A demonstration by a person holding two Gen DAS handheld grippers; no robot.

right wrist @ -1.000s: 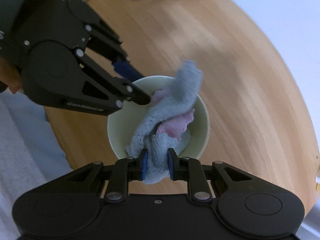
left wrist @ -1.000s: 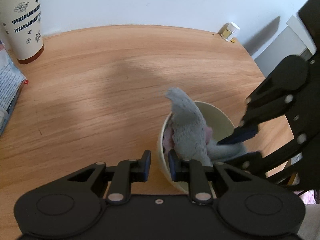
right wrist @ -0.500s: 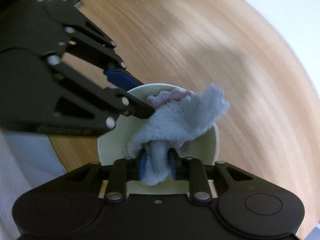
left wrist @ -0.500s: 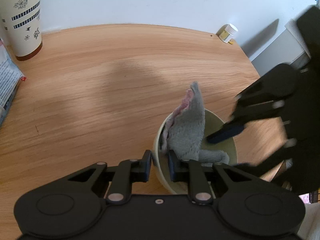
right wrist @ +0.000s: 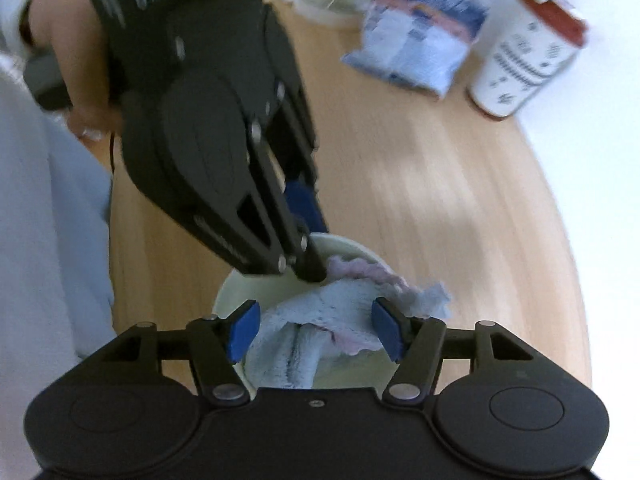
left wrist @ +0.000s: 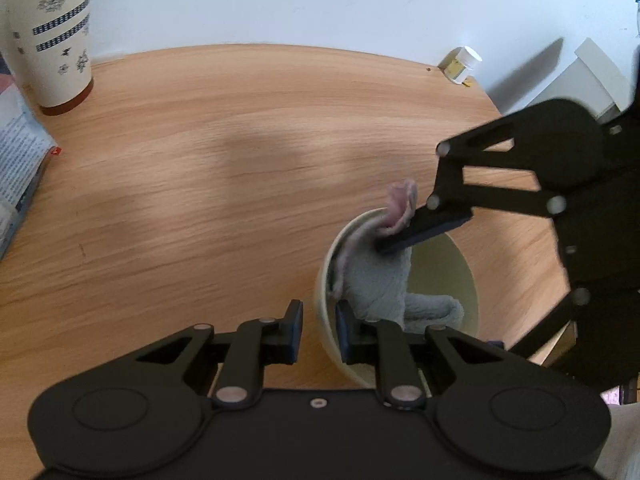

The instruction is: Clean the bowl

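A pale green bowl (left wrist: 460, 276) stands on the wooden table (left wrist: 224, 160), with a grey-blue and pink cloth (left wrist: 380, 284) bunched inside it. My left gripper (left wrist: 318, 330) is shut on the bowl's near rim, one pad outside the wall and one inside. In the right wrist view the same bowl (right wrist: 240, 292) and cloth (right wrist: 320, 328) lie under my right gripper (right wrist: 314, 330). Its jaws are opening: the blue pads stand apart on either side of the cloth without pressing it. The right gripper's black body (left wrist: 560, 216) hangs over the bowl's far side.
A patterned paper cup (left wrist: 52, 36) stands at the table's back left, a printed packet (left wrist: 16, 168) beside it at the left edge. A small white jar (left wrist: 462, 64) sits at the back right by the wall. A person's hand (right wrist: 80, 60) grips the left gripper's handle.
My right gripper has let go of the cloth, its pads spreading wide, and it has rolled over the bowl. The cloth has slumped lower. The left gripper keeps its hold on the rim.
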